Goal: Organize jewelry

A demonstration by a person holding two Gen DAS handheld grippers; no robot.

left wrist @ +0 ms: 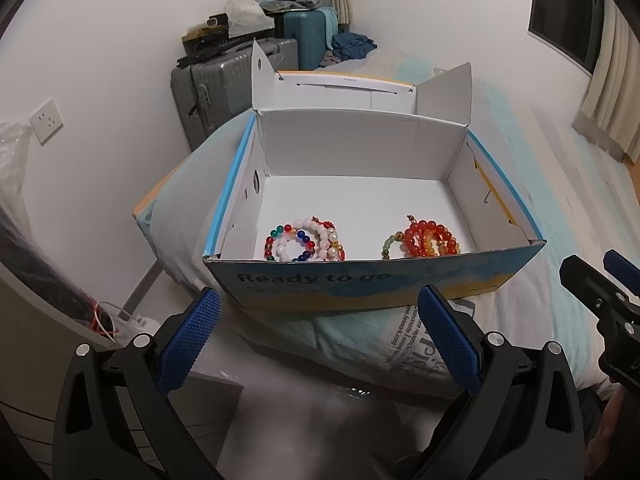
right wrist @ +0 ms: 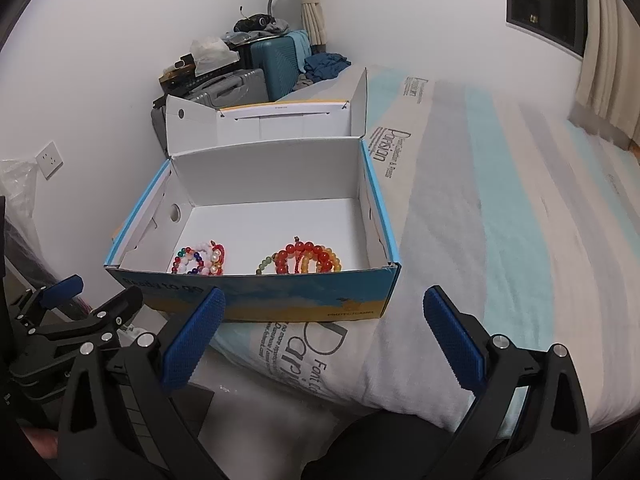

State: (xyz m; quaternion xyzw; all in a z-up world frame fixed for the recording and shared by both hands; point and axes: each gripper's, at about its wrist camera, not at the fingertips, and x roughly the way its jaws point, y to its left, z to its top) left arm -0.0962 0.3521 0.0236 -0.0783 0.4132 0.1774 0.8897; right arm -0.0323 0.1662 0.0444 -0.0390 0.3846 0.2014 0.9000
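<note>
An open cardboard box (left wrist: 360,288) with a blue and yellow outside stands on the bed; it also shows in the right wrist view (right wrist: 280,296). Inside, near its front wall, lie two heaps of bead bracelets: a mixed-colour and white heap (left wrist: 306,240) (right wrist: 200,260) on the left, an orange-red heap (left wrist: 424,238) (right wrist: 304,260) on the right. My left gripper (left wrist: 320,340) is open and empty, in front of the box. My right gripper (right wrist: 324,340) is open and empty, also in front of the box, to the right of the left one.
The box's lid (left wrist: 340,84) stands up behind it. The bed (right wrist: 500,220) carries a white and pale-blue cover. Grey and teal suitcases (left wrist: 224,80) with clutter stand by the far wall. A wall socket (left wrist: 46,120) is at the left.
</note>
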